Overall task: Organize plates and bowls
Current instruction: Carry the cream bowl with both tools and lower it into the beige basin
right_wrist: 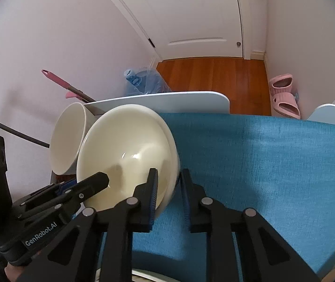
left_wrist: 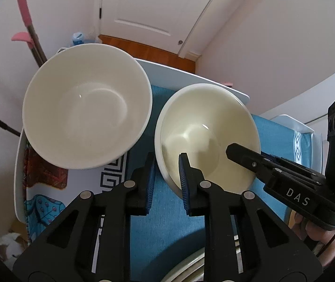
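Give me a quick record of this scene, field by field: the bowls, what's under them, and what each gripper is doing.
surface: blue cloth over a white table
bowls: large white bowl and smaller cream bowl, side by side, both empty
cream bowl detail: a paler rim shows around it, so it may be nested in another bowl
left gripper: shut on the cream bowl's rim, one finger inside, one outside
right gripper: shut on the same rim, on the opposite side
white bowl: not gripped
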